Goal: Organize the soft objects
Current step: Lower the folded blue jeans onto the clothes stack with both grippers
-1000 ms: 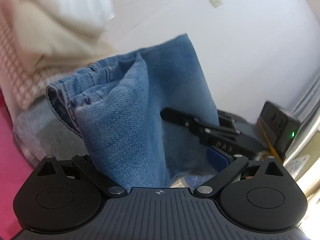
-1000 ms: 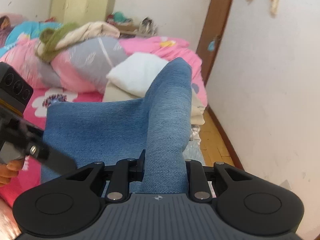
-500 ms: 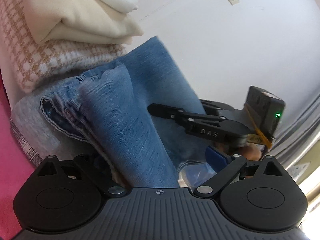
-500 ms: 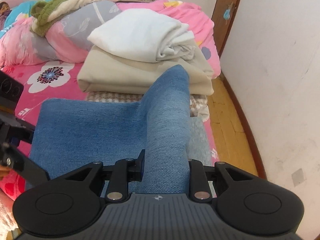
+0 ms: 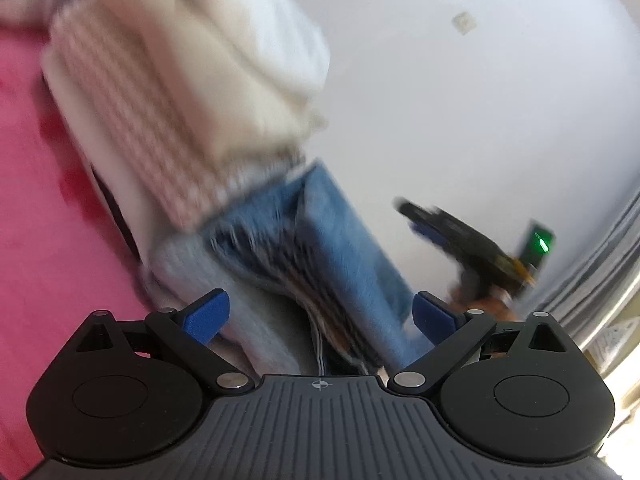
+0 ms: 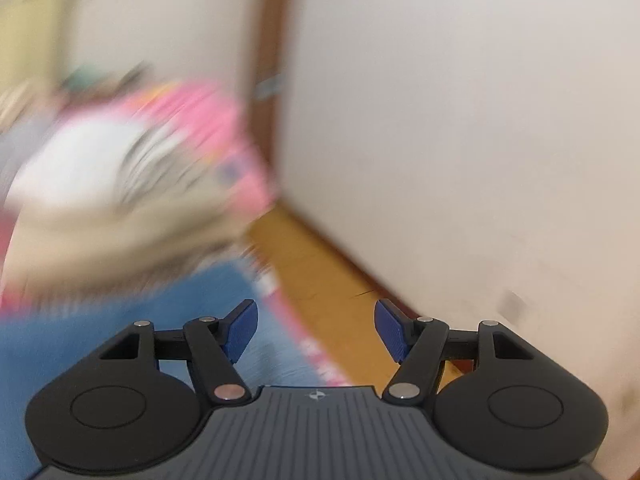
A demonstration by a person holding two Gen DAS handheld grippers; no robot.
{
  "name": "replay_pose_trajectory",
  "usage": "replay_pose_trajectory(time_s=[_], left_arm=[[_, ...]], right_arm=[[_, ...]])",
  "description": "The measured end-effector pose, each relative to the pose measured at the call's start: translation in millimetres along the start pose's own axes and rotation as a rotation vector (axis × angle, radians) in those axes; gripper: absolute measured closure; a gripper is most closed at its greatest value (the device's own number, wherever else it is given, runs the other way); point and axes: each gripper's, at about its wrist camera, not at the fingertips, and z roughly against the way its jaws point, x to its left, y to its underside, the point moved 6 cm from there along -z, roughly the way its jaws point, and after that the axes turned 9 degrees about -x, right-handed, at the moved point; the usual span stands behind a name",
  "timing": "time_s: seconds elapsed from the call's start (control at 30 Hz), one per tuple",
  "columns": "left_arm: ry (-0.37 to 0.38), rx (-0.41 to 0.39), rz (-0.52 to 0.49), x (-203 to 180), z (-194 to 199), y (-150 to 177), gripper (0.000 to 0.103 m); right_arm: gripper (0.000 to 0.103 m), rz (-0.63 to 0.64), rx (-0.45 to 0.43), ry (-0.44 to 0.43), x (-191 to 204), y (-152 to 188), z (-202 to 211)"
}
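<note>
Folded blue jeans (image 5: pixel 340 248) lie on a grey folded cloth (image 5: pixel 224 304), next to a stack of a checked blanket (image 5: pixel 132 120), a beige cloth and a white one. My left gripper (image 5: pixel 320 316) is open just in front of the jeans' folded edge, blue pads apart and holding nothing. In the right wrist view the jeans (image 6: pixel 120 320) lie at the lower left, and my right gripper (image 6: pixel 316 330) is open above the bed's edge with nothing between its fingers. The right gripper (image 5: pixel 460 236) also shows in the left wrist view, off to the right of the jeans. Both views are blurred.
The pink bedspread (image 5: pixel 36 216) spreads to the left. A white wall (image 6: pixel 460 120) and a wooden floor strip (image 6: pixel 332 276) run along the bed's right side, with a brown door (image 6: pixel 276 60) further back. Grey curtains (image 5: pixel 600 264) hang at the right.
Both grippers have opened and let go of the jeans, which now lie on the grey cloth. Both have pulled back from the jeans, and the right one has swung to the right.
</note>
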Motion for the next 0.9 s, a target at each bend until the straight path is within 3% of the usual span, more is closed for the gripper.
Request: replay_pose_trajectory(time_s=[0.1,0.27,0.37,0.43,0.53,0.63,0.73,0.83,0.9], left_arm=[[-0.019,-0.062,-0.062,-3.7,12.6,-18.0,0.004],[-0.024,-0.071,-0.101,-7.8,-1.8,-33.4,0.005],[-0.029,-0.060,-0.094,-10.0,-14.9,-34.4,0.005],[-0.035,-0.048,-0.096,-13.5,-29.5,-34.6,0.005],[-0.062,-0.014,-0.108,-16.9,-47.8,-31.5,0.008],[-0.082,0.017,-0.114,-17.2,-54.4,-26.7,0.024],[-0.091,0.046,-0.129,-15.9,-60.1,-21.2,0.039],[-0.102,0.064,-0.176,-17.2,-62.6,-16.3,0.053],[-0.099,0.062,-0.193,-17.7,-64.5,-15.3,0.063]], right_arm=[[0.036,-0.265,-0.109,0.049,-18.9,-5.0,50.7],[0.034,-0.503,-0.276,-0.084,-4.2,31.8,159.5],[0.034,-0.682,-0.235,-0.119,3.0,80.0,195.2],[0.033,-0.813,-0.159,-0.101,6.3,110.6,201.2],[0.033,-0.917,-0.078,-0.162,15.6,130.1,198.3],[0.033,-0.977,0.001,-0.229,26.0,136.6,184.4],[0.034,-1.049,0.058,-0.243,33.5,147.6,161.8],[0.046,-1.035,0.041,-0.263,41.0,147.5,159.9],[0.065,-1.004,0.007,-0.277,46.8,142.0,161.5]])
